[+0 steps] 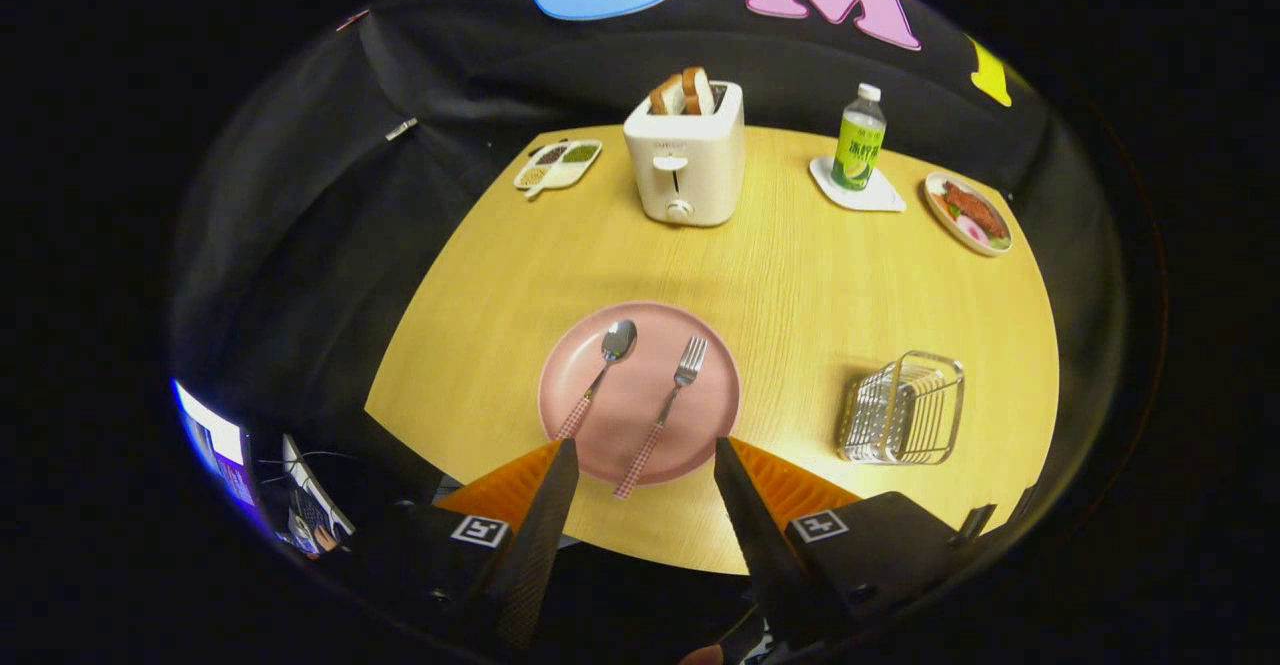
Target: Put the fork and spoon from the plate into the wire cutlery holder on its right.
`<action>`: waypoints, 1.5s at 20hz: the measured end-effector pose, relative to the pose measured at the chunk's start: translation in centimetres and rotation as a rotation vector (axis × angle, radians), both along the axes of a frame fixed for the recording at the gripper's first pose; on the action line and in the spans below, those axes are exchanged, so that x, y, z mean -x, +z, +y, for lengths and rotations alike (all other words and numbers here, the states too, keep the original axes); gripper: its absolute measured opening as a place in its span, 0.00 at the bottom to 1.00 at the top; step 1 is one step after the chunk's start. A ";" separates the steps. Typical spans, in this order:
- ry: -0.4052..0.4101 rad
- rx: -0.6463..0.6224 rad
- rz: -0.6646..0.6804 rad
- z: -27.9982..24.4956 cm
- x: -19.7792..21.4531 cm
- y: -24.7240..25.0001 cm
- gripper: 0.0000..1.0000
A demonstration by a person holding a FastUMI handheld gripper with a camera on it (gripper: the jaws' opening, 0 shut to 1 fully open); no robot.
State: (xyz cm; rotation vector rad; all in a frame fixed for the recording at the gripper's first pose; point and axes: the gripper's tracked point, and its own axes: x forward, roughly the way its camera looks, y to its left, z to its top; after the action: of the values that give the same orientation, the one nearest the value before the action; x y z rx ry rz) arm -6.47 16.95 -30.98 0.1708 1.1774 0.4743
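Shiny metal spoon (617, 342) and fork (688, 358), matt pink plate (700, 425), wood-grain table (820, 285)

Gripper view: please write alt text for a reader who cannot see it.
The open tool hovers at the near edge of a pink plate holding a spoon and a fork, their checked handles pointing toward it. A wire cutlery holder stands right of the plate; a toaster with bread stands beyond.

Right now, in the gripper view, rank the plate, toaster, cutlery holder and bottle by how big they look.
1. Plate, widest by far.
2. Toaster and cutlery holder look about alike; the toaster stands farther off, so no ranking.
3. Bottle, smallest, also far.
The tool is open, holding nothing.
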 end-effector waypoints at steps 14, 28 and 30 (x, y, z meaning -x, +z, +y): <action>-0.032 0.110 0.271 3.7 1.0 -11.3 0.71; -0.050 0.105 0.297 3.8 0.9 -13.0 0.12; -0.069 0.092 0.267 3.2 0.6 -12.5 0.12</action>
State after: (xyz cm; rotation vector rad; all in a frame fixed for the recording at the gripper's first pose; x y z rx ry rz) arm -7.08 20.15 -43.52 0.1986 1.4474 0.3426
